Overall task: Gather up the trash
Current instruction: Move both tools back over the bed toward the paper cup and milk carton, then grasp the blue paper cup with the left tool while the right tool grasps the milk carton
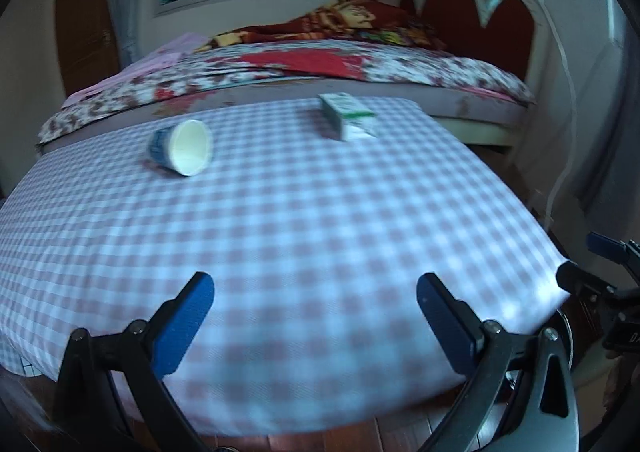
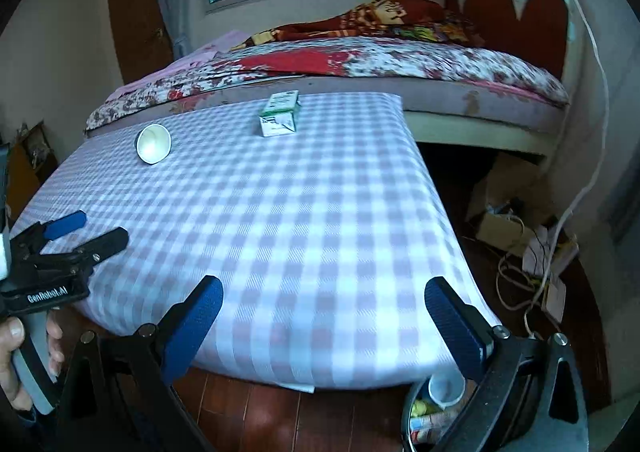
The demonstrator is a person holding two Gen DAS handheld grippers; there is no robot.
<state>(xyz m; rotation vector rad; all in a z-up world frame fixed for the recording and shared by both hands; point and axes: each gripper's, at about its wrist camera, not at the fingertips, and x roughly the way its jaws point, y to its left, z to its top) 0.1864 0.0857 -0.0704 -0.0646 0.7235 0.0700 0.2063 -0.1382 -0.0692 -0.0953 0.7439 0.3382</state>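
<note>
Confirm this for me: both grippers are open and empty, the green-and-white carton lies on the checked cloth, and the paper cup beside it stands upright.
One detail is off. The paper cup lies tipped on its side, mouth toward the cameras, as the left wrist view shows. The rest holds: left gripper and right gripper are open and empty, and the carton lies on the checked cloth.

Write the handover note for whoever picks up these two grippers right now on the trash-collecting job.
Left gripper: open, empty, over the near edge of the checked table.
Right gripper: open, empty, at the near right edge.
On the table: paper cup lying on its side, far left; green-and-white carton, far middle.
Bin on the floor below the right gripper already holds a cup and wrappers.
Left to do: bin the cup and the carton.
</note>
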